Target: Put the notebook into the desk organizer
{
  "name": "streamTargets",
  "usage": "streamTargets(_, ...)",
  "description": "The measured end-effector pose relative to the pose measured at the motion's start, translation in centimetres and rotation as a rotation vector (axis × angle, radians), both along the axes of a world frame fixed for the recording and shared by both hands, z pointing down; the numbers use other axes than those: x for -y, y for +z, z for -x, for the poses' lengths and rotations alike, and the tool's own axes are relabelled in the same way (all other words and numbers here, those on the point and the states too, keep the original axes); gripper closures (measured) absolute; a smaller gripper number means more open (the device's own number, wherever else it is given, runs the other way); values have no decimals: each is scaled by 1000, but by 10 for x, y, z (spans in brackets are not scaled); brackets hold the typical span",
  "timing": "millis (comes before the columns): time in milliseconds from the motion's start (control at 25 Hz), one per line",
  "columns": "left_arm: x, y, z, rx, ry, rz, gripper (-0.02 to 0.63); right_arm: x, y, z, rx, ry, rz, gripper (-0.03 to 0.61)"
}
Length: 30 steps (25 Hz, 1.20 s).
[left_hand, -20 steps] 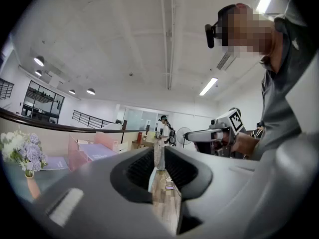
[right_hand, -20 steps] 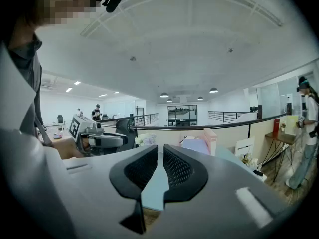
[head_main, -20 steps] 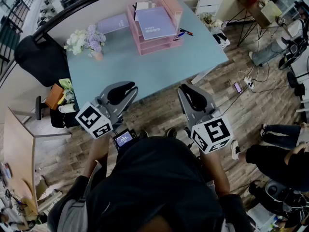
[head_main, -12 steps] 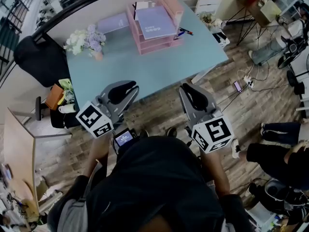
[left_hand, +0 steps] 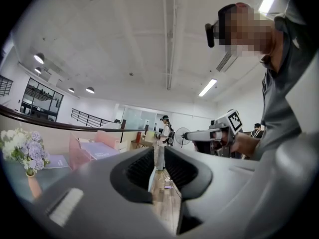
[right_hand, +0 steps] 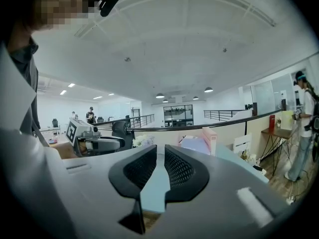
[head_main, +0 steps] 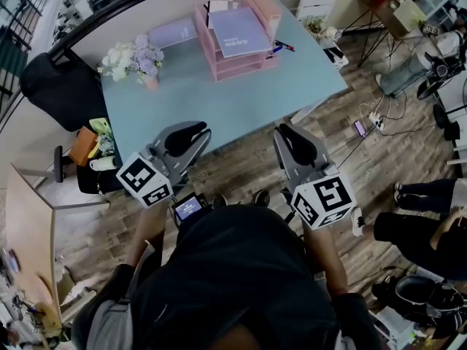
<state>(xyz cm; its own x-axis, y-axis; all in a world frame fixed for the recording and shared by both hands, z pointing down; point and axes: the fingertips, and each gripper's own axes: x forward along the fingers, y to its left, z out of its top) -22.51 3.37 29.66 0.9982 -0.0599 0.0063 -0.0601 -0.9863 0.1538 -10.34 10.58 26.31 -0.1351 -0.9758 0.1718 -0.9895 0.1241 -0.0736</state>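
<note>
A pink desk organizer (head_main: 235,49) stands at the far side of the light blue table (head_main: 219,100). A lavender notebook (head_main: 241,30) lies on its top tier. A second lavender notebook (head_main: 173,32) lies flat on the table to the organizer's left. My left gripper (head_main: 198,130) and right gripper (head_main: 287,131) hover over the floor short of the table's near edge, both shut and empty. The left gripper view has the left gripper (left_hand: 158,157) with its jaws together and the organizer (left_hand: 79,151) far off. In the right gripper view, the right gripper (right_hand: 160,159) points at the organizer (right_hand: 208,138).
A vase of white and purple flowers (head_main: 135,59) stands on the table's left part. Pens (head_main: 280,47) lie right of the organizer. A black chair (head_main: 62,90) sits left of the table. Cables and a phone (head_main: 360,130) lie on the wooden floor at right, where people sit.
</note>
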Motion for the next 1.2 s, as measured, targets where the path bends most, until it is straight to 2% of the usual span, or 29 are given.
streamTargets(120,4,3,6,-2,7,6,546,3,3,5,5,10,10,531)
streamTargets(320,8,6,10,-6,16,10,546,7,4,12,2,23,21,528)
streamTargets(520,9,6,1,4,2,5,547,12,7,-2,14,11,22,528)
streamTargets(1200,17,10,-77,62,-202,12,546,61,14,-92,62,-216,5,528)
